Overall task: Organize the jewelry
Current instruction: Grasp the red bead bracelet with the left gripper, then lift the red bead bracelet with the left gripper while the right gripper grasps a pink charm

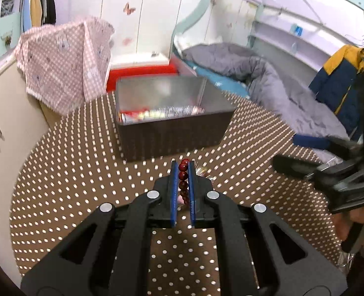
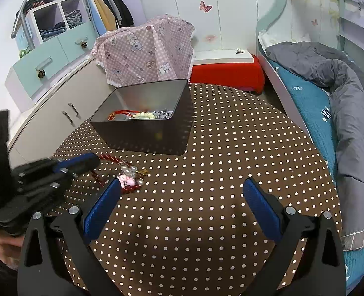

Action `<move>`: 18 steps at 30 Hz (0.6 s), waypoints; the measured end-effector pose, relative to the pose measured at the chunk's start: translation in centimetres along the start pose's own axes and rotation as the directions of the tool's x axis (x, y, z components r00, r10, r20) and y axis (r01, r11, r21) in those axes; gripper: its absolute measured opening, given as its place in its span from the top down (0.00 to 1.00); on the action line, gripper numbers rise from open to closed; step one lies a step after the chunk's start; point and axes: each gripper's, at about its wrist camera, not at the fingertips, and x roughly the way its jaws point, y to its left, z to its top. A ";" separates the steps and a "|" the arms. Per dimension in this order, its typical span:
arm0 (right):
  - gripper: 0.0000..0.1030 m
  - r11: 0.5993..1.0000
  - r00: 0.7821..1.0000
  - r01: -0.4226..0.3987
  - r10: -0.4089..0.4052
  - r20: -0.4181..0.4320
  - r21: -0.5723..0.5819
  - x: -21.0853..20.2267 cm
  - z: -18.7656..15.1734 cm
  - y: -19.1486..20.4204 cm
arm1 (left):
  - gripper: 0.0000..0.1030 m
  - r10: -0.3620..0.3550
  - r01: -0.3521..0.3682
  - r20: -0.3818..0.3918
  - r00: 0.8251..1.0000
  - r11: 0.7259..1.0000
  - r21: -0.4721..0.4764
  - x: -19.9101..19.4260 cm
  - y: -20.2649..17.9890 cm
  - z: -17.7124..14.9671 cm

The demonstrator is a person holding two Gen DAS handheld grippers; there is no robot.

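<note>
My left gripper [image 1: 183,165] is shut on a dark red bead bracelet [image 1: 183,180], low over the round dotted table [image 1: 83,172]. In the right wrist view the left gripper [image 2: 97,159] holds the red bead bracelet [image 2: 109,158], which trails to a pink charm [image 2: 127,180] and silver pieces [image 2: 130,170] on the cloth. A dark metal box [image 1: 172,133] stands just beyond, holding red, green and silver jewelry [image 2: 142,115]. My right gripper [image 2: 182,185] is open and empty over the table's middle; it also shows at the right of the left wrist view [image 1: 280,164].
A pink checked cloth [image 2: 147,49] covers something behind the box. A red stool [image 2: 226,74] stands behind the table. A bed with a grey quilt [image 2: 342,98] runs along the right. A beige cabinet [image 2: 58,118] is at the left.
</note>
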 end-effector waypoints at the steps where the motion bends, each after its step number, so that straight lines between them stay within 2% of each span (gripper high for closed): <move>1: 0.08 1.000 1.000 -0.001 0.001 -0.002 -0.002 0.0 -0.1 0.1 | 0.93 -0.007 0.007 0.021 1.000 1.000 0.000 -0.7 -0.1 0.3; 6: 0.08 1.000 1.000 -0.014 0.014 -0.014 -0.022 0.3 -0.4 0.8 | 0.93 -0.021 0.021 0.078 0.997 1.000 0.006 -3.4 -0.3 1.2; 18: 0.09 0.993 0.995 -0.082 0.076 -0.070 -0.084 2.8 -1.0 2.6 | 0.93 0.044 -0.036 0.142 0.989 0.998 -0.056 -7.2 2.6 0.4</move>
